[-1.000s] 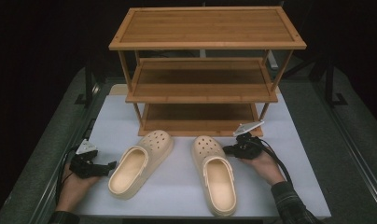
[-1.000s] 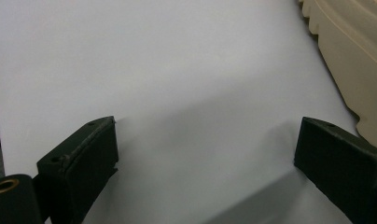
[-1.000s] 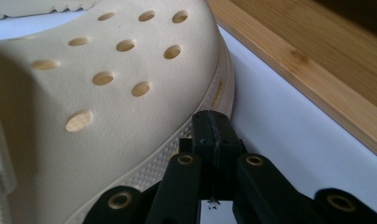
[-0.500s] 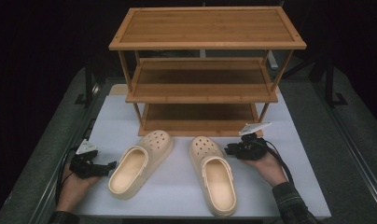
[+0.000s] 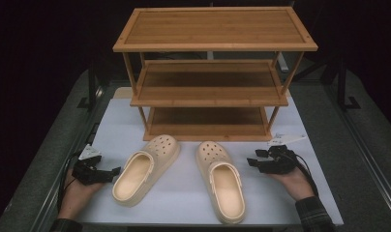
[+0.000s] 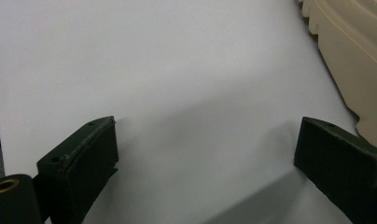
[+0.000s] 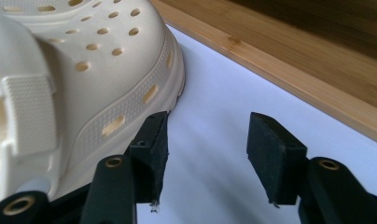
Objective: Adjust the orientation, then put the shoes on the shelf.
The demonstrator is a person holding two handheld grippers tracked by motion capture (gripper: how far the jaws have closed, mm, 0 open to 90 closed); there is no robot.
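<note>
**A:** On the white table top [image 5: 184, 193], just in front of the wooden rack [image 5: 210, 92], two cream clogs are being shown side by side. The left clog [image 5: 144, 169] is lying angled, toe toward the rack's bottom shelf [image 5: 208, 123], heel toward the near left. The right clog [image 5: 221, 179] is sitting straighter, toe far, heel near.

**B:** And the grippers, what's being done with those?

**A:** The right gripper [image 5: 253, 161] is being held just right of the right clog, near its toe end, apart from it in the high view. Its jaws have just been opening and are standing about half apart, with nothing but bare table being seen between them. In the right gripper view the right gripper [image 7: 207, 149] is seen with one pad right beside the clog's sole edge [image 7: 130, 112]; whether it's actually touching can't be told. The rack's bottom board [image 7: 289, 70] is running across behind.

**B:** Left side?

**A:** The left gripper [image 5: 113, 173] is being rested low at the near left, pointed at the left clog's heel. In the left gripper view the left gripper [image 6: 205, 154] is being held wide open, nothing gripped, with a bit of the clog's side [image 6: 350, 51] showing past the right jaw.
</note>
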